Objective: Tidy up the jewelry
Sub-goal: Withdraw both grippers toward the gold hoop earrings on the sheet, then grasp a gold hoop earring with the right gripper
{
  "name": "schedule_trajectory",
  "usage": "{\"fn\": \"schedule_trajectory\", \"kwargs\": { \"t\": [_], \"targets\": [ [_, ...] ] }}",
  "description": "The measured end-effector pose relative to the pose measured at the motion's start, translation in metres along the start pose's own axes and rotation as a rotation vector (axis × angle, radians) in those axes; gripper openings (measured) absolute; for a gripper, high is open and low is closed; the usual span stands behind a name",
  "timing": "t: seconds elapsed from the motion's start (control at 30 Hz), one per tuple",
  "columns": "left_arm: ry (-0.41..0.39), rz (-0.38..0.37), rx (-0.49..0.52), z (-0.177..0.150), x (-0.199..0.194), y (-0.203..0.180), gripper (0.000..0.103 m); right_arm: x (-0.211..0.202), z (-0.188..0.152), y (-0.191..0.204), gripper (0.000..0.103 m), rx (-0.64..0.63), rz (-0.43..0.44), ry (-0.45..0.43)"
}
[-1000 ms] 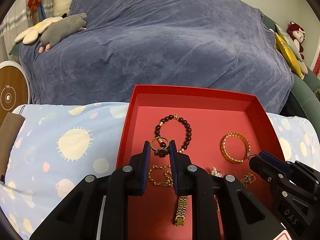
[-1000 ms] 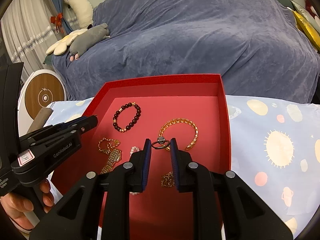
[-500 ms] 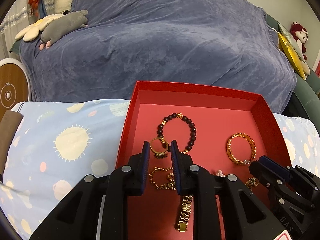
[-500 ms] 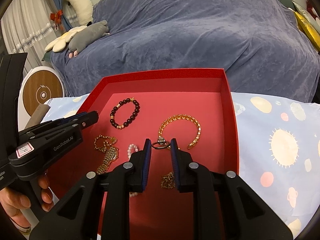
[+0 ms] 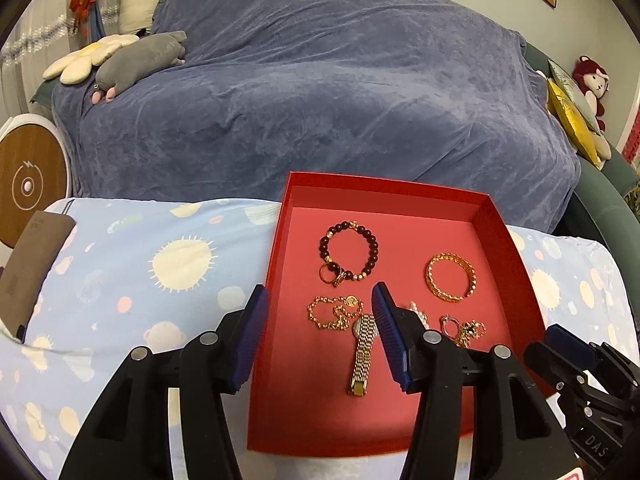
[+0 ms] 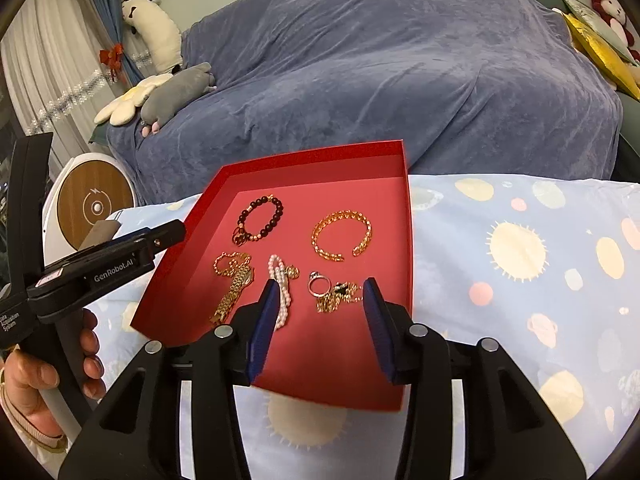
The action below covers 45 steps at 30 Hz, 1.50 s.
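left gripper (image 5: pixel 318 334): fingers spread wide, nothing between them, poised over the near left part of the red tray (image 5: pixel 280 240). right gripper (image 6: pixel 320 322): likewise spread and empty, over the tray's near right part.

tray contents, near to far, left wrist view:
- gold watch band (image 5: pixel 362 356), 6 o'clock of the tray floor, lying lengthwise.
- gold chain (image 5: pixel 334 312), heaped, just beyond the band's far end, touching it.
- silver ring (image 5: pixel 450 324) beside a dark-and-gold tangle (image 5: pixel 472 328), 4 o'clock.
- gold bangle (image 5: pixel 451 277), 2 o'clock, lying flat and apart from the rest.
- dark bead bracelet (image 5: pixel 348 250), 11 o'clock, with a gold ring (image 5: pixel 329 273) touching its near edge.

right wrist view only: pink pearl strand (image 6: pixel 280 288), running lengthwise beside the right gripper's left finger; the left wrist view shows only a scrap of it behind a finger. also here only: the hand (image 6: pixel 36 376) gripping the left tool's handle at 8 o'clock.

left wrist view only: brown pouch (image 5: pixel 28 272) at 9 o'clock on the sun-print cloth (image 5: pixel 140 256).

beyond the tray: blue-covered sofa (image 5: pixel 320 100), grey plush toy (image 5: pixel 136 62) at 10 o'clock.
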<state>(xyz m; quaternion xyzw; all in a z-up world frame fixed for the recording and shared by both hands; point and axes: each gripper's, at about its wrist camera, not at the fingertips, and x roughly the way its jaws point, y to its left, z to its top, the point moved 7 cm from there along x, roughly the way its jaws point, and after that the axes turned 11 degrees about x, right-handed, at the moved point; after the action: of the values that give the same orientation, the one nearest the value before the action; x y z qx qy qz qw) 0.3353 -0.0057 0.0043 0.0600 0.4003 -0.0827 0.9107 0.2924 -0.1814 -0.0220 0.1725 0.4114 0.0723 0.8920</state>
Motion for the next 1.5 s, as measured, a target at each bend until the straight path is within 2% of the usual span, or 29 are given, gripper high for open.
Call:
{"fn": "schedule_trajectory", "kwargs": {
  "t": [0.1, 0.23, 0.47, 0.63, 0.8, 1.03, 1.2, 1.5],
  "targets": [
    [-0.015, -0.002, 0.01, -0.01, -0.025, -0.003, 0.059, -0.022, -0.014, 0.004, 0.042, -0.025, -0.002, -0.01],
    [-0.017, -0.001, 0.041, -0.033, -0.051, -0.008, 0.061, -0.049, -0.041, 0.006, 0.043, -0.042, 0.005, -0.01],
    [0.016, -0.024, 0.032, -0.09, -0.079, -0.015, 0.066, -0.084, -0.09, 0.0, 0.045, -0.025, 0.016, 0.006],
    [0.04, -0.032, 0.016, -0.131, -0.096, -0.019, 0.066, -0.089, -0.129, -0.001, 0.046, -0.016, 0.02, 0.044],
    [0.053, -0.049, -0.018, -0.168, -0.106, -0.024, 0.068, -0.077, -0.157, 0.003, 0.046, -0.069, -0.004, 0.08],
    [0.067, -0.06, 0.021, -0.189, -0.103, -0.033, 0.07, -0.065, -0.174, 0.009, 0.046, -0.122, -0.019, 0.093],
    [0.084, -0.055, 0.052, -0.196, -0.097, -0.035, 0.07, -0.054, -0.174, 0.009, 0.045, -0.134, -0.032, 0.096],
    [0.108, -0.065, 0.065, -0.206, -0.093, -0.034, 0.07, -0.044, -0.176, 0.014, 0.039, -0.154, -0.045, 0.106]
  ]
}}
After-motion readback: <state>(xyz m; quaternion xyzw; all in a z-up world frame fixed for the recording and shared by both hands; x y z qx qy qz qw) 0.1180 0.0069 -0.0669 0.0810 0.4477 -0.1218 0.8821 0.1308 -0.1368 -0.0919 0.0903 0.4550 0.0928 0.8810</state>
